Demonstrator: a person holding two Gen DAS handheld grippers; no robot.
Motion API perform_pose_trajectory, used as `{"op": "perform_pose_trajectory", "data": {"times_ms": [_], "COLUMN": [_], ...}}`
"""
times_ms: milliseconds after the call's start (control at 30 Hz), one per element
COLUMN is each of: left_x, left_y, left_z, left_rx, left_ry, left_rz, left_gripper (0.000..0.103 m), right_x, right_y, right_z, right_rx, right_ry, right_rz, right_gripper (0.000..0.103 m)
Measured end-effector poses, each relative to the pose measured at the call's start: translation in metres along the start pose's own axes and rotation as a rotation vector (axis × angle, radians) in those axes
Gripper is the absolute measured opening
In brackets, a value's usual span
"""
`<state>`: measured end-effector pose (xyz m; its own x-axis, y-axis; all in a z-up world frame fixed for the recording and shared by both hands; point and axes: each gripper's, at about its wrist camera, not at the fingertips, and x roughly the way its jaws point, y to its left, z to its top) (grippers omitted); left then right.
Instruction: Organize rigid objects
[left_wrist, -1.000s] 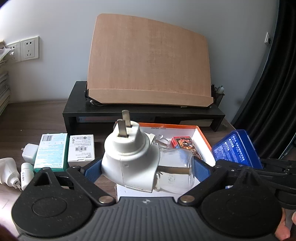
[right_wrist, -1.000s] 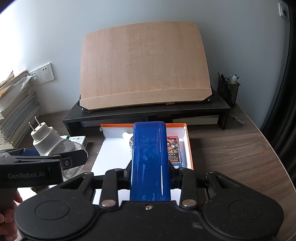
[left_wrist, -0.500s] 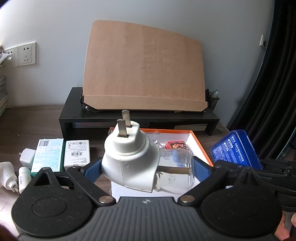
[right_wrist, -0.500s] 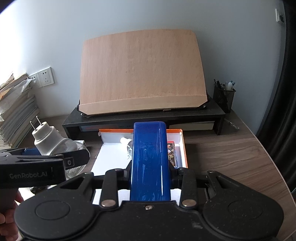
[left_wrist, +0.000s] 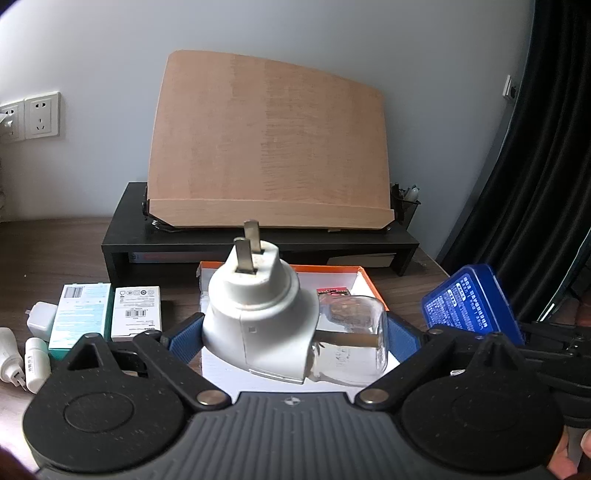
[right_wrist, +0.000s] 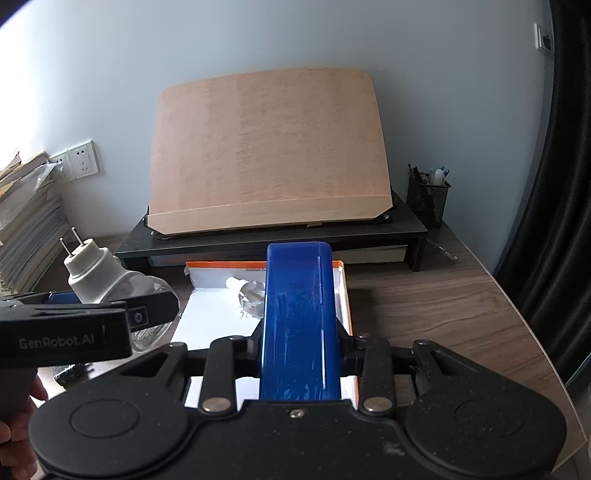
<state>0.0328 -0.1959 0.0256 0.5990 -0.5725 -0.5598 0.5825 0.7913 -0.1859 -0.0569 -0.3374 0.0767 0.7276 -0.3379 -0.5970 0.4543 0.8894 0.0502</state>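
Observation:
My left gripper (left_wrist: 293, 332) is shut on a white plug-in device with a clear glass bottle (left_wrist: 266, 317), its two metal prongs pointing up; the right wrist view shows the same device (right_wrist: 110, 291) at the left. My right gripper (right_wrist: 299, 354) is shut on a blue plastic case (right_wrist: 299, 317), held lengthwise above the orange-rimmed white box (right_wrist: 207, 317); that blue case (left_wrist: 469, 306) appears at the right in the left wrist view. Inside the box lie a small clear bottle with a white cap (right_wrist: 249, 293) and a red patterned packet (left_wrist: 334, 291).
A wooden board (right_wrist: 266, 155) leans on a black riser shelf (right_wrist: 273, 240) at the back. Left of the box lie two small cartons (left_wrist: 107, 317), a white charger (left_wrist: 40, 321) and small white bottles (left_wrist: 35, 363). A mesh pen holder (right_wrist: 428, 199), a paper stack (right_wrist: 26, 221) and a dark curtain border the desk.
Both views have tilted slightly upward, so the box and board sit lower in frame. Both grips are unchanged.

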Motion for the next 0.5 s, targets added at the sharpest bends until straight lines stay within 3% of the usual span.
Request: {"op": "perform_pose_trajectory", "data": {"times_ms": [500], "left_x": [-0.003], "left_y": [-0.005], "left_z": [-0.015], "left_rx": [-0.010], "left_ry": [0.012], "left_rz": [0.000], "left_gripper": [0.101], "right_x": [-0.010], "right_y": [-0.002], "right_z": [-0.007], "right_rx": [-0.002], "right_ry": [0.020], "right_rz": [0.005], "right_gripper": [0.040]}}
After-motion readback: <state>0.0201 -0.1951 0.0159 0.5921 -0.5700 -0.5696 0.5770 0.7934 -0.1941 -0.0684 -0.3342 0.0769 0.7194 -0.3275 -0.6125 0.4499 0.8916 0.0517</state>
